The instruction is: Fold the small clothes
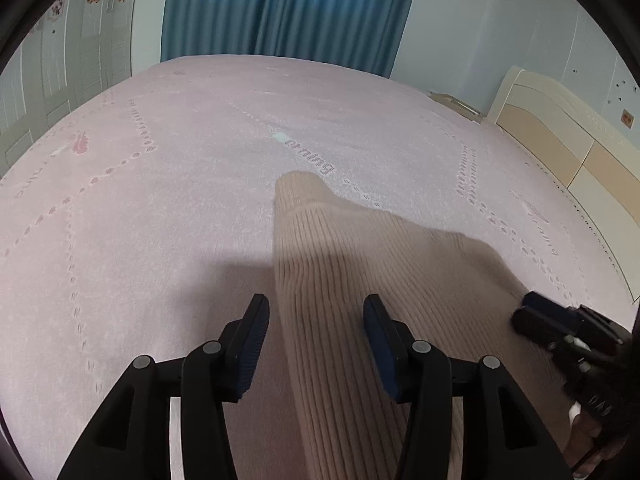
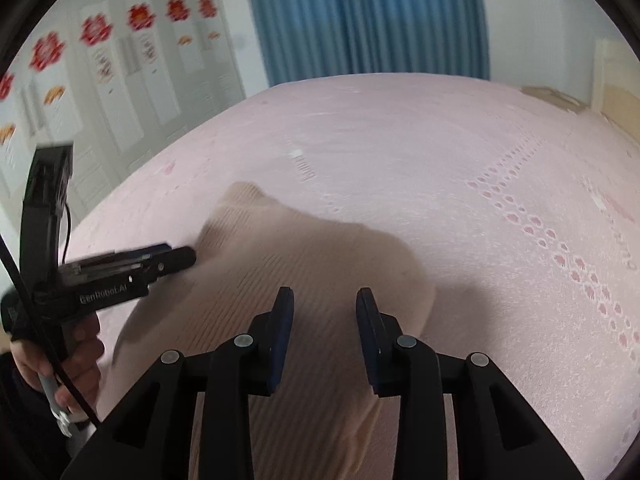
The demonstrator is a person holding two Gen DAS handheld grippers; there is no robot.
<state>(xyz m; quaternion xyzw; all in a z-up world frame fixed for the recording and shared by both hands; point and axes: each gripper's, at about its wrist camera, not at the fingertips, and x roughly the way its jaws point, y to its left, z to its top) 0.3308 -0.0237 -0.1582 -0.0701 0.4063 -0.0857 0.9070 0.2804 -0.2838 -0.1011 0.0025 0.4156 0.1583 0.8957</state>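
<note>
Two grippers hang over one beige ribbed sweater (image 1: 360, 280) that lies flat on a pink bed (image 1: 160, 200). From the left wrist camera, the left gripper (image 1: 316, 340) has its jaws standing apart, nothing pinched between the blue pads; the sweater's left edge runs up between them, lying on the bed below and not held. A narrow part of the knit reaches toward 12 o'clock and ends near printed lettering on the bedspread. At 3 o'clock the right gripper (image 1: 528, 312) shows at the sweater's right edge.

From the right wrist camera, the right gripper (image 2: 325, 336) is likewise parted, a narrower gap, with no fabric caught between the pads; the sweater (image 2: 304, 248) spreads beneath it. At 9 o'clock the left gripper (image 2: 180, 256) points at the sweater's left edge, held by a hand (image 2: 76, 360) with a black cable running past it.

A blue curtain (image 1: 288, 8) hangs at 12 o'clock beyond the bed, white wardrobe doors with red decorations (image 2: 92, 32) stand at 10 o'clock, and a cream headboard (image 1: 560, 128) sits at 2 o'clock.
</note>
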